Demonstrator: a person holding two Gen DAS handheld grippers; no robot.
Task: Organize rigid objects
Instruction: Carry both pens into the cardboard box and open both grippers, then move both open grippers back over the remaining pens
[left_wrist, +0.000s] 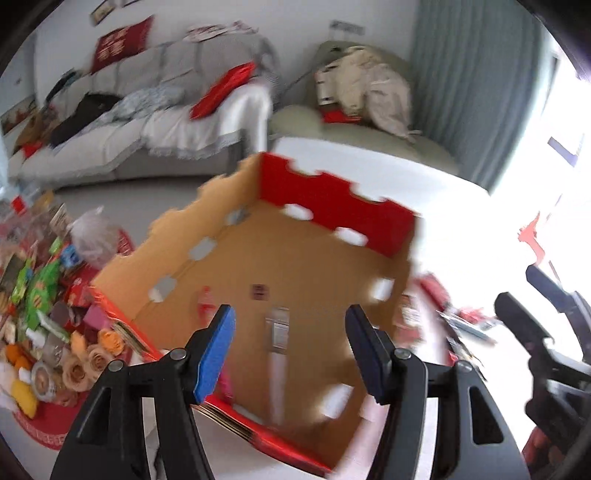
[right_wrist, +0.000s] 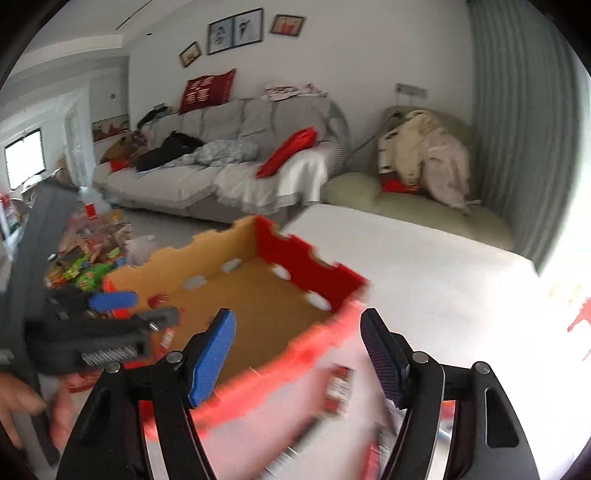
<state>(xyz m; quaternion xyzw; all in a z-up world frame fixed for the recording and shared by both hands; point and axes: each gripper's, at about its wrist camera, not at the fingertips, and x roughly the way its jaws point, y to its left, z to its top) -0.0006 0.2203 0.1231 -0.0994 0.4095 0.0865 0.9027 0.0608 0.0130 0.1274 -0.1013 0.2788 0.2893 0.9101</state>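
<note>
Both your tools, left tool (left_wrist: 290, 345) and right tool (right_wrist: 297, 349), gape empty; cardboard box (left_wrist: 295, 266) dead ahead below left tool, nearer that hand.

1. The cardboard box's (right_wrist: 258, 317) near wall smears into a red streak in the right wrist view; its print cannot be read.
2. Small items (left_wrist: 275, 328) on the box floor are too blurred to name.
3. Packets (left_wrist: 465, 321) beside the box's right wall are unreadable streaks.
4. The snack pile (left_wrist: 40, 295) runs off the left edge.
</note>
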